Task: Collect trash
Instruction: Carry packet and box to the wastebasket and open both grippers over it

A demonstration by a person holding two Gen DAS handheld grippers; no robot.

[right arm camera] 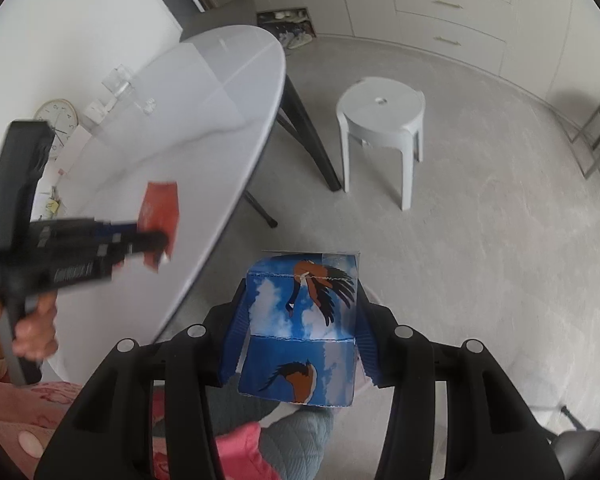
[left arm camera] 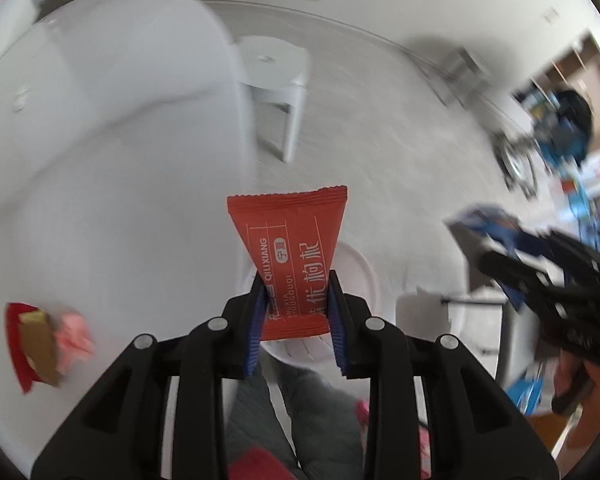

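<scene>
My left gripper (left arm camera: 296, 304) pinches a red packet (left arm camera: 290, 264) beside the white table (left arm camera: 112, 184). My right gripper (right arm camera: 300, 332) clamps a blue box (right arm camera: 300, 328); whether anything is inside, I cannot tell.

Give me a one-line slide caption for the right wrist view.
Right gripper holds a blue bird-print carton above the floor while the left gripper lifts an orange snack packet.

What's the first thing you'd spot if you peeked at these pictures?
The bright red snack packet, pinched upright in the left gripper beside the white table. Next, the blue box with flying birds clamped in the right gripper above the grey floor, with a white stool beyond.
</scene>
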